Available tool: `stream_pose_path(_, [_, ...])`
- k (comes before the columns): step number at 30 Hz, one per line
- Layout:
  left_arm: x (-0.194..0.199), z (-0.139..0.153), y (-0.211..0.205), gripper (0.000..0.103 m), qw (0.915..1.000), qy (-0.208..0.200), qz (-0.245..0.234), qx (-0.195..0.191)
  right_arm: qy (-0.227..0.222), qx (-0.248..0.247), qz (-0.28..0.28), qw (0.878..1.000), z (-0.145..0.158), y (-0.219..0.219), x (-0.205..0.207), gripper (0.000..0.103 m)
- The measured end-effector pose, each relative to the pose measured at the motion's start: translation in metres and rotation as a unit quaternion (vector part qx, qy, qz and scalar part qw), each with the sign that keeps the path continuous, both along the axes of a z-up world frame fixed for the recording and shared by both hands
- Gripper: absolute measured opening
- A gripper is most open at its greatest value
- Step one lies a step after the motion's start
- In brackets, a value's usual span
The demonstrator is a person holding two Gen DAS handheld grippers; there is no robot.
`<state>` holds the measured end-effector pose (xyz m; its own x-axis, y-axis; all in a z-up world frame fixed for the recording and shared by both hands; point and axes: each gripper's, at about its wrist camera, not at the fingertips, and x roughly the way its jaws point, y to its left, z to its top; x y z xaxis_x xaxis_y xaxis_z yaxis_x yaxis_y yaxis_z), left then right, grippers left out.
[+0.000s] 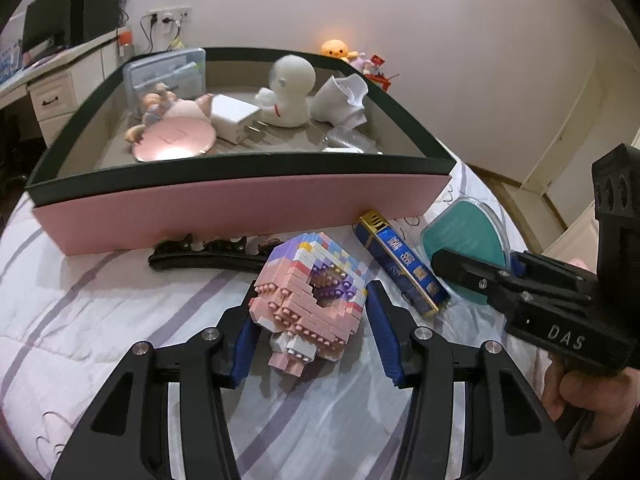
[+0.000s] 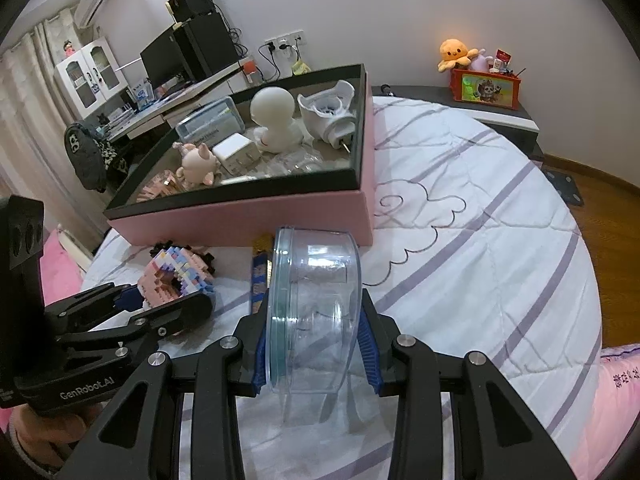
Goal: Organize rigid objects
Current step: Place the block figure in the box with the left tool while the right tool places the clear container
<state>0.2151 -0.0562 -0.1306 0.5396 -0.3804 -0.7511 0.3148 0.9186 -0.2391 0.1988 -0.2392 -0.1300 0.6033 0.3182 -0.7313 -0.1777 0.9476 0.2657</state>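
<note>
Tongs (image 2: 316,344) pinch clear round plastic case (image 2: 316,304).

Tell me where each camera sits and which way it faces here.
Left wrist: on the left gripper, looking forward along its blue-padded fingers, which straddle the pink-and-purple brick-built toy; beyond is the pink box with dark rim. The right gripper and a hand show at right.
Right wrist: on the right gripper, shut on the clear round plastic container, facing the box; the left gripper shows at left.
Shared: the box, brick toy, blue-and-gold rectangular pack, striped white quilt.
</note>
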Motion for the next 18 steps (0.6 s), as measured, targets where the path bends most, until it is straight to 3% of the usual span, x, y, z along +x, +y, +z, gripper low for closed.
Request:
stream_pose_path(11, [-0.013,0.048,0.039,0.051,0.9984,-0.050,0.025,-0.012,-0.039,0.002,0.028,0.999,0.039,0.023,-0.003,0.038])
stream_pose_path(18, [0.010,0.080,0.063,0.051,0.9947,-0.092,0.044,-0.012,-0.073,-0.011,0.047,0.996,0.071,0.042,0.019,0.038])
